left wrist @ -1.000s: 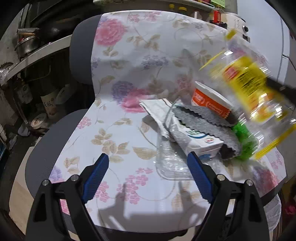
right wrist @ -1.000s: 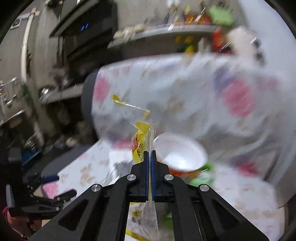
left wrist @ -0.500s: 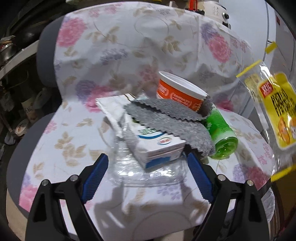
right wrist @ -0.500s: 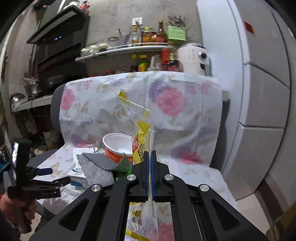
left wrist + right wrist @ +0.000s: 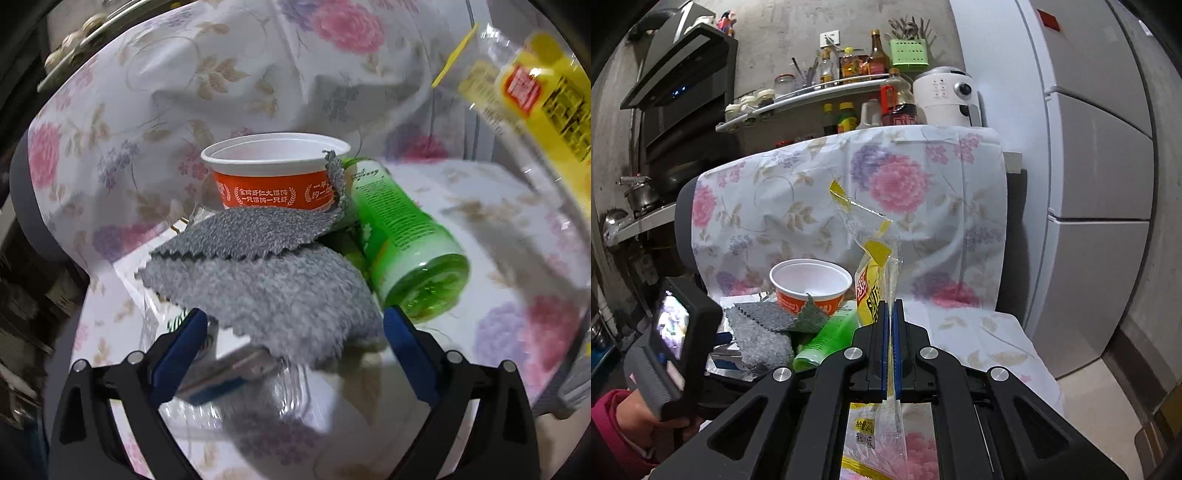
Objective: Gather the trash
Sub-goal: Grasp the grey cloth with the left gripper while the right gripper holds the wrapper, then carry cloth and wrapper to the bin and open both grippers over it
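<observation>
Trash heaped on floral-covered chair seat [image 5: 498, 206]: orange instant-noodle cup [image 5: 275, 173] upright, gray cloth [image 5: 258, 280] draped against it over a carton, green bottle [image 5: 402, 236] lying beside. Left gripper [image 5: 291, 343] opening wide around the cloth's near edge, pads not pressing. Right gripper [image 5: 890, 332] pinched tight on yellow-and-clear snack wrapper [image 5: 875, 280], off the seat.

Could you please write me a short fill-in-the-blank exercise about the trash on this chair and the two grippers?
1. The right gripper is shut on a clear and ____ plastic bag.
2. The green bottle lies on its ____.
3. A grey cloth leans against the orange ____.
4. The left gripper is opening and holds ____.

Missing words: yellow; side; cup; nothing
</observation>
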`<state>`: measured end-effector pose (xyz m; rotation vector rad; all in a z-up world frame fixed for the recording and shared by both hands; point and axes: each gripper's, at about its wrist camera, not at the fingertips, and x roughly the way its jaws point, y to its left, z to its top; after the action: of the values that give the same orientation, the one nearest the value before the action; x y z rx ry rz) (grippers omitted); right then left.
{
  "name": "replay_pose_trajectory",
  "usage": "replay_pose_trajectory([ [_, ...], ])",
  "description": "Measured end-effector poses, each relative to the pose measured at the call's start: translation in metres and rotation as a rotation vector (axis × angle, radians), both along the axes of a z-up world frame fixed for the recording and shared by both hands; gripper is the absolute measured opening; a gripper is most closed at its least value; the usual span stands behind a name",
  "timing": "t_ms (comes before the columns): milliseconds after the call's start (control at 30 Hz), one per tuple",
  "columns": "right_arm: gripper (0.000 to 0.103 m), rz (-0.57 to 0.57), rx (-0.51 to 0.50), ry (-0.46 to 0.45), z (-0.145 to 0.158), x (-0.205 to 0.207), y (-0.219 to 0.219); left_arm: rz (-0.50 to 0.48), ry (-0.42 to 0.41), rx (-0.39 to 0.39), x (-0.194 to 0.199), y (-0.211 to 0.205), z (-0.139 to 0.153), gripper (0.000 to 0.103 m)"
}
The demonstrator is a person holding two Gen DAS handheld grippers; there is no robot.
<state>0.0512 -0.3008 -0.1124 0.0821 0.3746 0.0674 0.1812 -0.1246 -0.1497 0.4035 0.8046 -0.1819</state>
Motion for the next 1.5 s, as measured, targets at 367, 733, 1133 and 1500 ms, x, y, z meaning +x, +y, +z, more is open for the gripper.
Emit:
replay_pose_trajectory([
  [367, 0.003, -0.008, 0.012, -0.004, 0.002, -0.009, -0.003, -0.028, -0.038, -0.161, 0.017, 0.017, 0.043, 0.009],
  [733, 0.003, 0.001, 0.031, -0.023, 0.013, -0.019, 0.003, 0.034, -0.2, -0.465, -0.011, 0.08, 0.117, 0.005],
  [1133, 0.003, -0.006, 0.015, -0.04, 0.019, -0.029, 0.005, -0.043, -0.305, -0.585, -0.046, 0.085, 0.169, 0.005],
  [1500, 0.003, -0.042, 0.045, -0.036, 0.016, -0.038, -0.015, -0.094, -0.303, -0.575, -0.065, 0.064, 0.171, 0.005],
])
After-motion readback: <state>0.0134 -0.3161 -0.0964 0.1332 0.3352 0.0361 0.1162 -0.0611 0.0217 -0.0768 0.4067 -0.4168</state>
